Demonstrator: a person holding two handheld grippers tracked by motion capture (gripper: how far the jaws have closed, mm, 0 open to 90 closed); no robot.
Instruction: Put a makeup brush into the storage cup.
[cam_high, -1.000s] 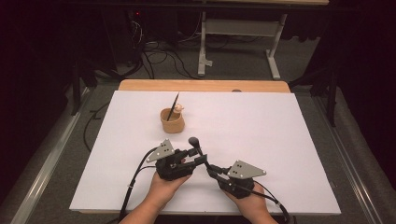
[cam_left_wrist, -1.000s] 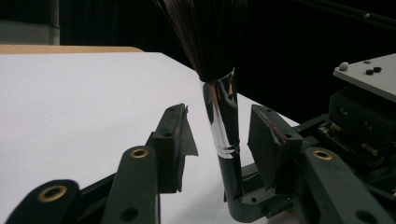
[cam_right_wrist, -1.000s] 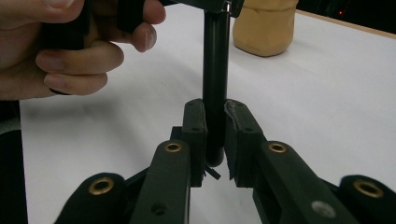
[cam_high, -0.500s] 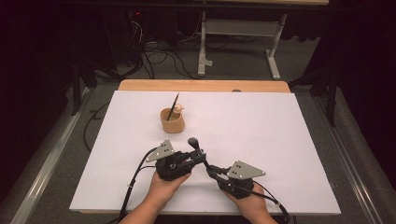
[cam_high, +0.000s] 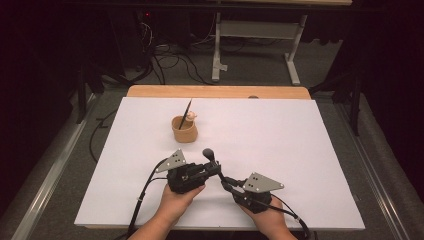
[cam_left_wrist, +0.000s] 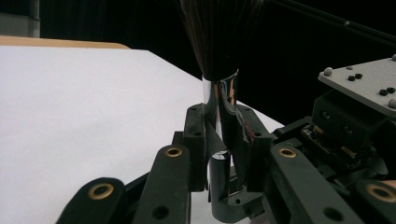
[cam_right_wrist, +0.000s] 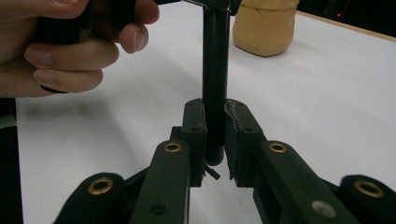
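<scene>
obstacle: tan cup (cam_high: 184, 129) beyond the hands | free: bare white table (cam_high: 280, 135) right of it

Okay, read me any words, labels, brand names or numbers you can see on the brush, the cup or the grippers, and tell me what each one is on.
No readable text.
Black-handled makeup brush with a chrome ferrule: no print visible.
Tan ceramic cup: plain, nothing legible.
Grey three-cornered plates on the left hand-held gripper and right hand-held gripper: screw heads, no lettering.
White table sheet: blank.
</scene>
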